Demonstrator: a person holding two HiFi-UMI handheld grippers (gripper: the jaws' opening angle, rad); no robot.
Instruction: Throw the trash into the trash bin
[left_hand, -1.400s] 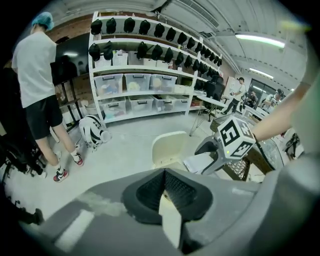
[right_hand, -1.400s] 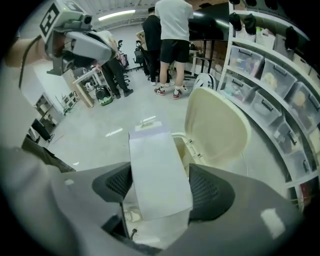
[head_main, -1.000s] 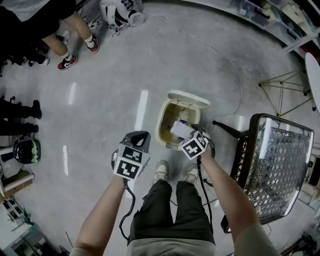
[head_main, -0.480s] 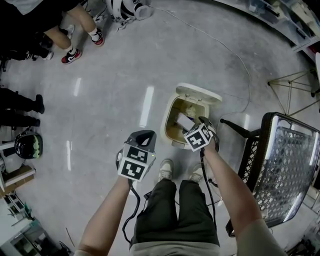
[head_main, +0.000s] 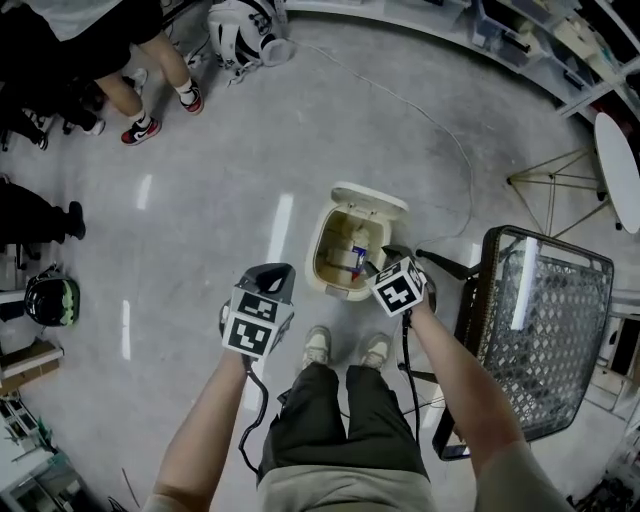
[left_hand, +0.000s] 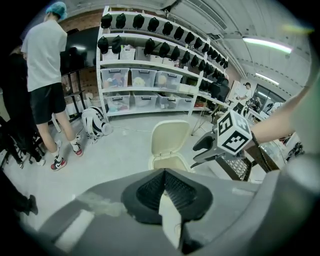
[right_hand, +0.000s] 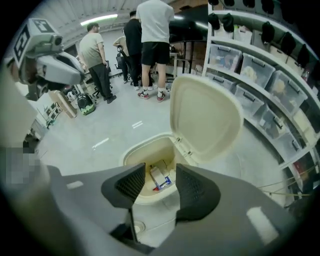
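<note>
Nearest, the person's 2 shoes (head_main: 345, 348) stand on the grey floor (head_main: 200, 180), just short of the trash bin (head_main: 322, 240). The left gripper (head_main: 275, 272) hangs to the left of the bin over bare floor; in the left gripper view its jaws are pressed together with nothing between them (left_hand: 164, 182). The right gripper (head_main: 385, 255) is at the bin's near right edge, pointing steeply down. Its jaws have just been closing but stand apart, pads touching nothing (right_hand: 155, 187). Through that gap the trash (right_hand: 159, 179) shows: a pale wrapper with red and blue print, lying at the bottom of the cream bin (right_hand: 134, 152). The lid (right_hand: 205, 117) stands raised on the far side. From the head view the trash (head_main: 352, 257) rests inside the bin among other pale scraps. To the right, close beside the bin, is a black mesh chair (head_main: 545, 330). Far left, 2 bystanders' legs (head_main: 130, 100) show, well apart from the bin.
</note>
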